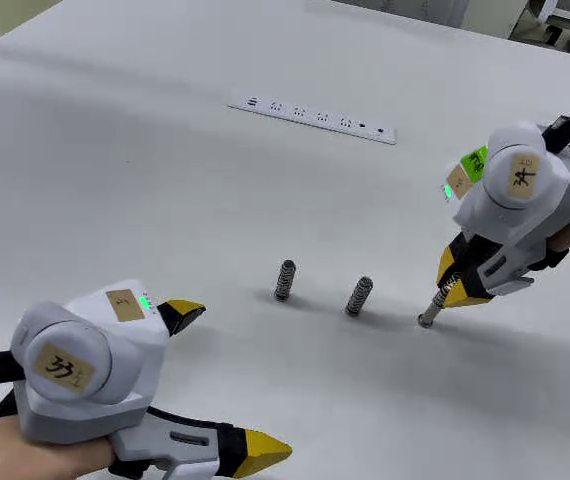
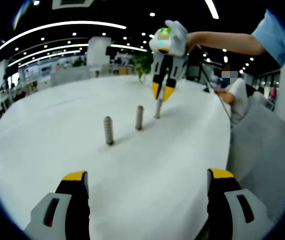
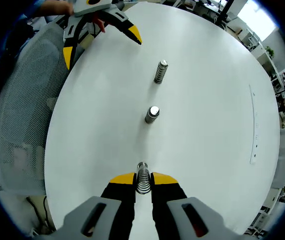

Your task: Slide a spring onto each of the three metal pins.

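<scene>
1. The right gripper (image 3: 142,181) is clenched on a small grey coiled metal spring (image 3: 142,174). Its yellow-tipped black jaws press the coils from both sides.
2. That spring sits around the third silver metal pin (image 3: 142,165), whose rounded top shows just beyond the jaws. In the head view the right gripper (image 1: 453,287) points down at a slant, and the foot of the pin (image 1: 428,319) meets the white worktop (image 1: 165,180).
3. The left gripper (image 2: 147,176) is released, its jaws spread wide with nothing between them. In the head view the left gripper (image 1: 227,380) hovers at the near left, well apart from all three pins.
4. Just beside the held pin stands the middle pin (image 1: 359,296), upright on the worktop with a spring already wound around its shaft.
5. Next along the row is the far pin (image 1: 285,280), also upright and wearing a spring. The three pins form a short line, each near the next but not touching.
6. Farther back on the worktop a long white power strip (image 1: 312,118) lies flat, well apart from the pins.
</scene>
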